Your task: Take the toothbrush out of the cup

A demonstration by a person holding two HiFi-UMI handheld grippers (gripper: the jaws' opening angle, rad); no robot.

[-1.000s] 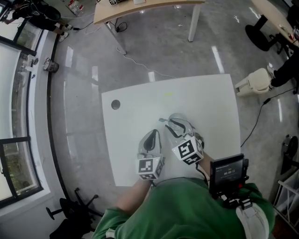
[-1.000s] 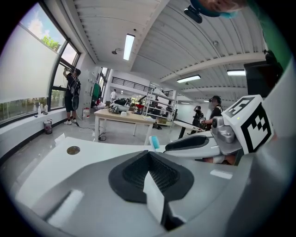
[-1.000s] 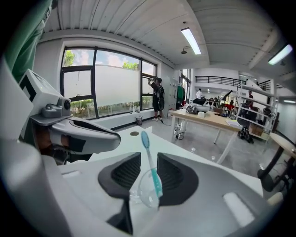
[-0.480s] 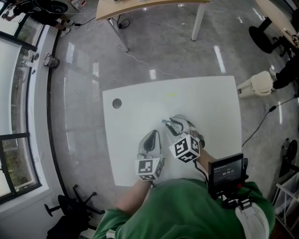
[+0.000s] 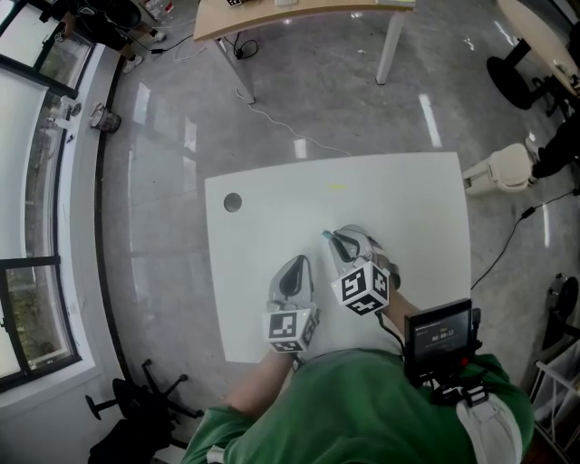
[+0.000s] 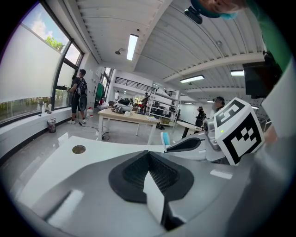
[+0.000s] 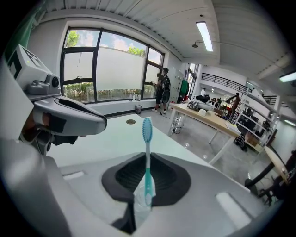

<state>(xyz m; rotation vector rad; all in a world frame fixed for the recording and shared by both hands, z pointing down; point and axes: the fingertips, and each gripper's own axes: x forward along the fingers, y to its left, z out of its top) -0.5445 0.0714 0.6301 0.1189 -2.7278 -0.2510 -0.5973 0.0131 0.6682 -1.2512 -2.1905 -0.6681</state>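
A teal and white toothbrush (image 7: 147, 157) stands upright between the jaws of my right gripper (image 7: 142, 200), which is shut on its handle, bristles at the top. In the head view the brush head (image 5: 326, 235) pokes out past the right gripper (image 5: 341, 245) over the white table (image 5: 408, 208). My left gripper (image 5: 292, 274) hovers just left of it, jaws shut with nothing between them. The left gripper view shows its own closed jaws (image 6: 155, 194) and the brush head (image 6: 165, 139) beyond. No cup shows in any view.
A round hole (image 5: 233, 201) sits near the table's far left corner and a small yellow mark (image 5: 336, 188) near the far edge. A wooden table (image 5: 299, 9) stands beyond. A chair base (image 5: 136, 403) is at lower left, and windows run along the left.
The head camera has drifted a little. Both grippers stay almost where they were, the right one still holding the toothbrush.
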